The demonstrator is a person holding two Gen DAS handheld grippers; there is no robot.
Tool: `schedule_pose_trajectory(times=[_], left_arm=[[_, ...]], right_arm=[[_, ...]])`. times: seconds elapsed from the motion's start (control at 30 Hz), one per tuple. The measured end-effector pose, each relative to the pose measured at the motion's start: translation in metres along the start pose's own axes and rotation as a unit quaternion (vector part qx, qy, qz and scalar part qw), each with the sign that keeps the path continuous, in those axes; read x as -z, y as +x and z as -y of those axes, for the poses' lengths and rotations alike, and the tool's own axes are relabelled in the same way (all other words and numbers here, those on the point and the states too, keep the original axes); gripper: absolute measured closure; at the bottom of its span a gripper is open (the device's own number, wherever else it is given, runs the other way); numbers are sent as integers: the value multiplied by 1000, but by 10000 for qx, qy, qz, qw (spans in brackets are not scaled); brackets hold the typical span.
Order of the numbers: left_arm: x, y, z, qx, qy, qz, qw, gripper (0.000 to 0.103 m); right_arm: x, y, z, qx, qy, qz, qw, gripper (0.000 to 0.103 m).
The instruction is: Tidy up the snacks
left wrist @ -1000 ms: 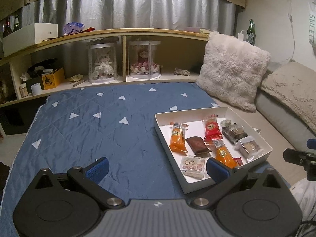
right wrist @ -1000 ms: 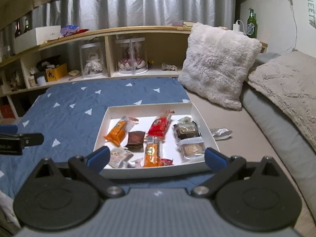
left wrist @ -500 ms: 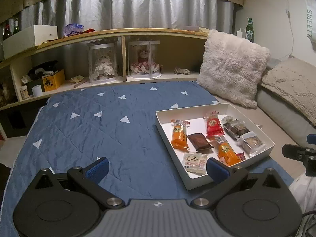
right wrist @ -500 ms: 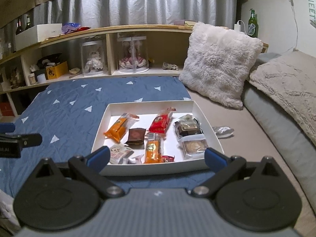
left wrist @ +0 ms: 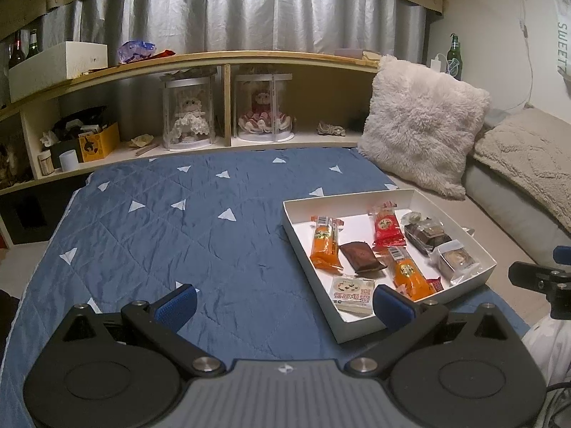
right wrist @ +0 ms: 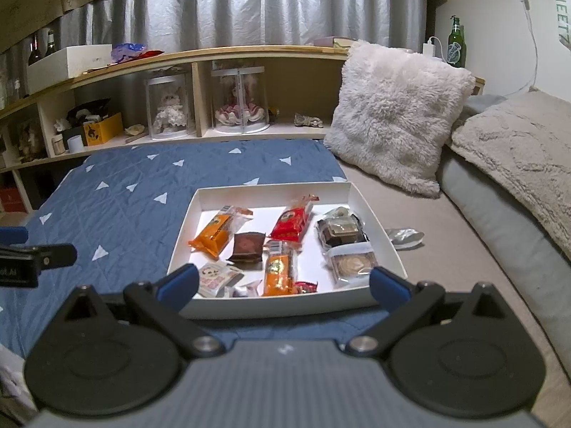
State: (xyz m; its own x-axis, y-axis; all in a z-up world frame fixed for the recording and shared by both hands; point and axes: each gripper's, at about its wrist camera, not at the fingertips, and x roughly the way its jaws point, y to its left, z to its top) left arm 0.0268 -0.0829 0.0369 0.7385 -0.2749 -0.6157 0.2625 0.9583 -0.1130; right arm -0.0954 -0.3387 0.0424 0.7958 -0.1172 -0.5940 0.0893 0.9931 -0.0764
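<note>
1. The bed (right wrist: 125, 185), under a blue quilt with white triangles, stretches ahead of both grippers; a fluffy pillow (right wrist: 396, 121) leans far ahead and to the right.
2. The white tray (right wrist: 271, 192) lies just ahead of the right gripper (right wrist: 283, 280) and ahead-right of the left gripper (left wrist: 285, 301).
3. Both grippers are released, jaws spread wide, holding nothing and hovering short of the tray.
4. The snacks lie loose inside the tray: two orange packs (right wrist: 217, 233) (right wrist: 280, 271), a red pack (right wrist: 292, 221), a brown wrapper (right wrist: 248, 246), two clear-wrapped cakes (right wrist: 340, 230) (right wrist: 353, 264), and a white pack (right wrist: 214, 278) nearest the right gripper.
5. A small silver wrapper (right wrist: 405, 237) sits outside, right of the tray.
6. This fits either snacks gathered and finished, or sorting still pending; the step cannot be settled.
</note>
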Motion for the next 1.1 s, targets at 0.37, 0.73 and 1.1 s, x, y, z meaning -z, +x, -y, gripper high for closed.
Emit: schedule_pose_trajectory(times=[0.37, 0.73, 1.1], left_arm=[[-2, -1, 2, -8, -6, 0, 10000, 0], [-2, -2, 1, -31, -29, -5, 10000, 0], [-2, -2, 0, -31, -32, -6, 10000, 0]], right_arm=[[0, 0, -1, 0, 9, 0, 10000, 1], [1, 0, -1, -1, 7, 1, 10000, 1], [1, 0, -1, -1, 11, 2, 10000, 1]])
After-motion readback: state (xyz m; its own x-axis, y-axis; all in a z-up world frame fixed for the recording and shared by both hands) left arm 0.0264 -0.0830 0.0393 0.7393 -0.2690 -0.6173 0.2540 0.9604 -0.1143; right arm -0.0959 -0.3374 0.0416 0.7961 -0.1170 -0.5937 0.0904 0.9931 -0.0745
